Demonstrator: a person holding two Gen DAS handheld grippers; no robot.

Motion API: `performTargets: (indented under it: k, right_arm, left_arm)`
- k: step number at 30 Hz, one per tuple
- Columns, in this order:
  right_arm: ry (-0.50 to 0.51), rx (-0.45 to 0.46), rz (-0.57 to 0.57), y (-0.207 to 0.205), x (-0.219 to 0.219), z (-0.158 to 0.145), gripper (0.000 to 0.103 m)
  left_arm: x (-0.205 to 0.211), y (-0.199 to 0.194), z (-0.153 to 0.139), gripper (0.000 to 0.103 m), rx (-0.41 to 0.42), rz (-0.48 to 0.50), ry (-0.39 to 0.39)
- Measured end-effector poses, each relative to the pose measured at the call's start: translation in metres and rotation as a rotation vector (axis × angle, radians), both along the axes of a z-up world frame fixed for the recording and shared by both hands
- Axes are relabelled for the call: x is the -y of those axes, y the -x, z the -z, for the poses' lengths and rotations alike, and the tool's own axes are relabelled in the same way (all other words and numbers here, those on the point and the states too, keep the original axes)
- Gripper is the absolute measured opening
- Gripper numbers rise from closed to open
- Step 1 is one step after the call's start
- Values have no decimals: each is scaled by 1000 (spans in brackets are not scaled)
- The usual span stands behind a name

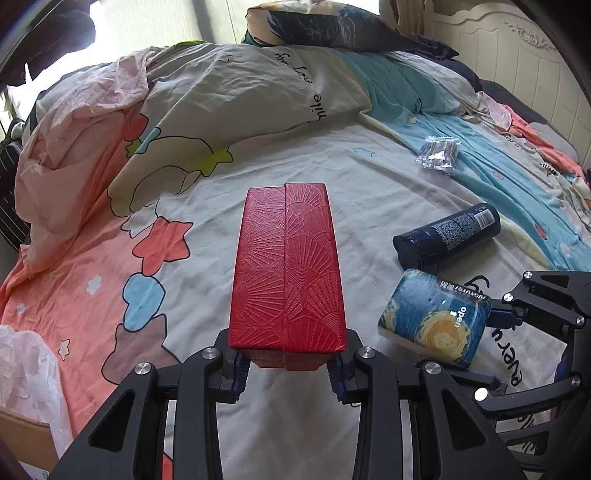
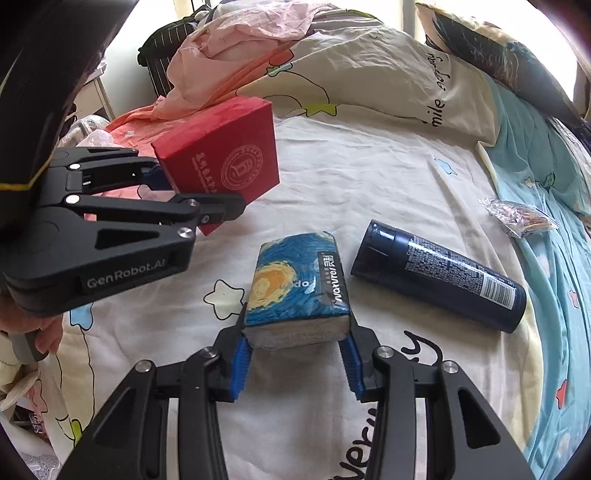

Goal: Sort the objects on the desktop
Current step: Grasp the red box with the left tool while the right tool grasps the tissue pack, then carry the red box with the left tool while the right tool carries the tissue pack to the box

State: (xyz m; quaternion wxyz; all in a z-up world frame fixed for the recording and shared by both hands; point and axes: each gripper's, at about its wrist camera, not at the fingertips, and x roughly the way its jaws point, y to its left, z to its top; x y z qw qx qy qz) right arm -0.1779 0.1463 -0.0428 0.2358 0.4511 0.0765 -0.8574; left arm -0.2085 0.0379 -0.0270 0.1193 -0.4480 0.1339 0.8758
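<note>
My left gripper [image 1: 288,365] is shut on a long red embossed box [image 1: 286,266] and holds it above the bedsheet; the box also shows in the right wrist view [image 2: 225,158], lifted at the left. My right gripper [image 2: 295,343] is shut on a tissue pack with a starry-night print [image 2: 295,284], held at its near end; the pack shows at the right of the left wrist view [image 1: 436,317]. A dark blue bottle [image 2: 439,277] lies on its side on the sheet, right of the tissue pack. A small clear packet [image 2: 521,218] lies further right.
The surface is a bed with a cartoon-print sheet [image 1: 332,162]. A rumpled quilt [image 1: 92,122] is piled at the far left, a dark pillow [image 1: 332,26] at the back. A white plastic bag [image 1: 26,373] and a cardboard box corner [image 1: 22,435] sit near left.
</note>
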Motion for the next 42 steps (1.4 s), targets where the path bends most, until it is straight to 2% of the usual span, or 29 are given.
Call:
performTargets:
  k: [9, 20, 34, 42]
  right_arm:
    - [-21, -76, -5, -28, 4, -27, 40]
    - [-31, -162, -13, -55, 15, -76, 40]
    - [-29, -247, -136, -103, 75, -133, 40]
    - [-24, -291, -194, -120, 112, -166, 40]
  left_arm:
    - [13, -31, -21, 35, -22, -9, 19]
    - [35, -71, -71, 35, -87, -26, 25]
    - [88, -124, -127, 35, -172, -111, 53]
    - [122, -148, -164, 35, -220, -162, 35]
